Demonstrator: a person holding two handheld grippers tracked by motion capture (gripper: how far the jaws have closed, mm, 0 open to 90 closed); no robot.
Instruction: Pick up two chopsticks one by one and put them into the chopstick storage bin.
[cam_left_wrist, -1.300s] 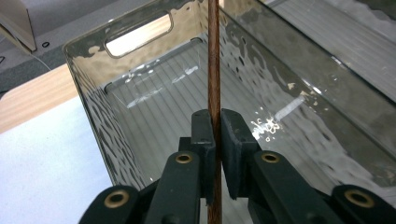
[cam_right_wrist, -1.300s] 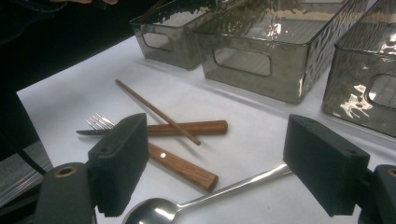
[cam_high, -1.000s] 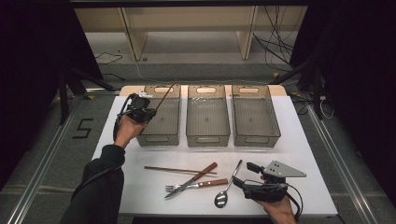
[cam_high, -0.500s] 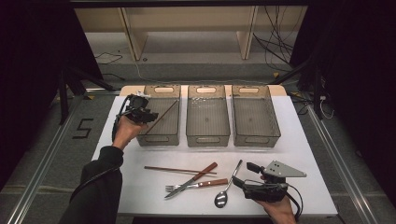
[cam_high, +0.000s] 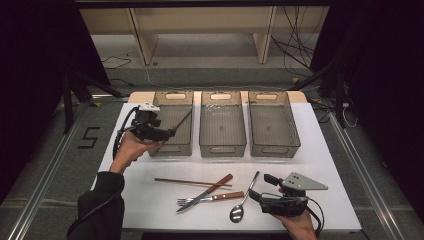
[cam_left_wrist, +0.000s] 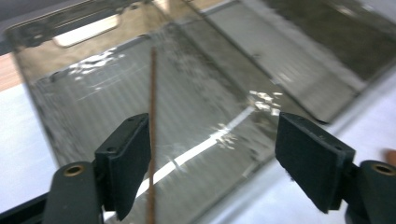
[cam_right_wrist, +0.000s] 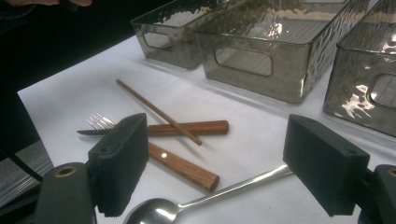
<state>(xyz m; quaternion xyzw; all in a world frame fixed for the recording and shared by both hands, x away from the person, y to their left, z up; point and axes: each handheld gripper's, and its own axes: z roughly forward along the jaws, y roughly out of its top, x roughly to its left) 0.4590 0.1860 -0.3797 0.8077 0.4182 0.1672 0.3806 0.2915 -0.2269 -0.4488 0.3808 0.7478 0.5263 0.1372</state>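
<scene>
White table (cam_high: 150, 205); chopstick (cam_high: 182, 121) perhaps released.

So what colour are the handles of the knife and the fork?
Reddish-brown wood on both the knife and the fork, clearest in the right gripper view.

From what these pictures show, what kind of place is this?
Probably a lab or studio set up for recording, not a kitchen. A white table stands on bare floor between dark curtains, loose cables trail behind it, and three bins and cutlery are laid out neatly.
</scene>
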